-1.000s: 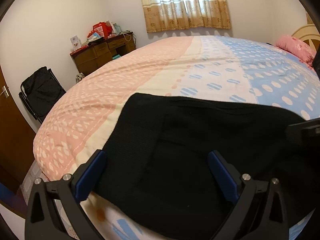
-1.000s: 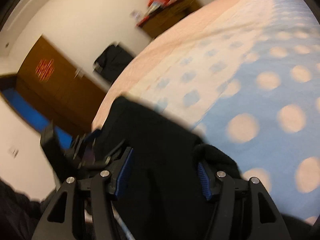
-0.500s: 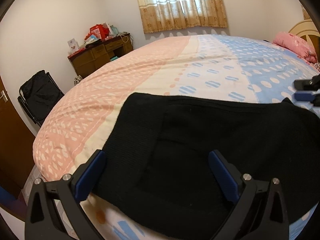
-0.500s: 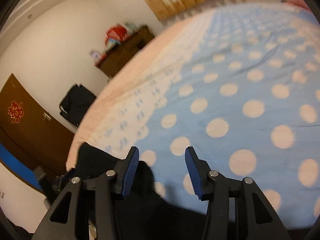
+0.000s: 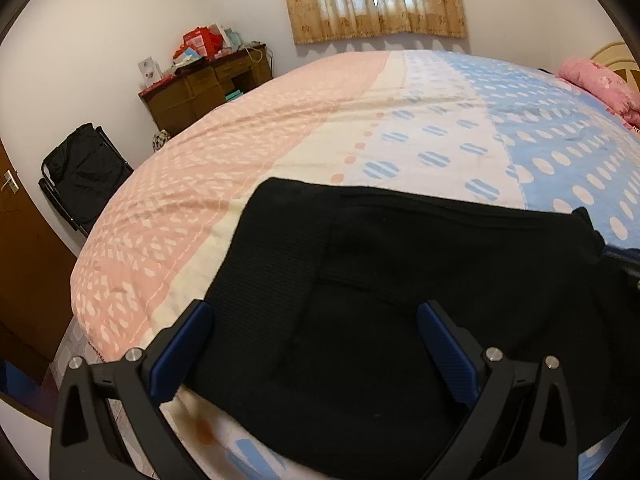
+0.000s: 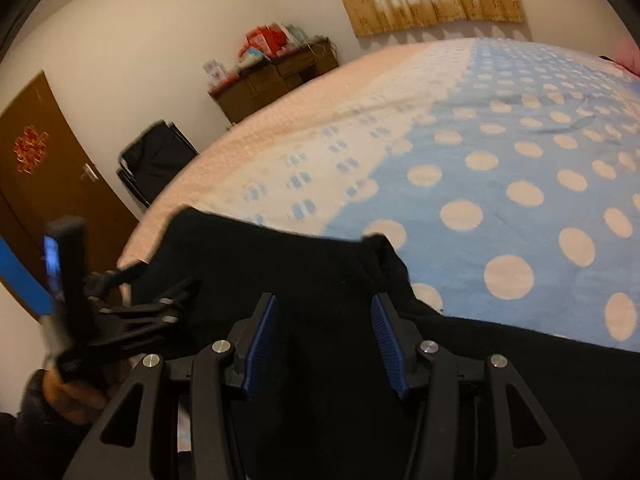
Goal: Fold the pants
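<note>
Left wrist view – black pants (image 5: 400,300) flat on bed (image 5: 280,152), left gripper (image 5: 316,344) fingers spread, right gripper (image 6: 324,332) half-spread above pants.

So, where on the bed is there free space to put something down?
The bedspread is bare beyond the far edge of the black pants, up to the curtain wall, and left over the pink band. The pink pillow takes the far right corner. The near edge is crowded by pants and both tongs.
</note>
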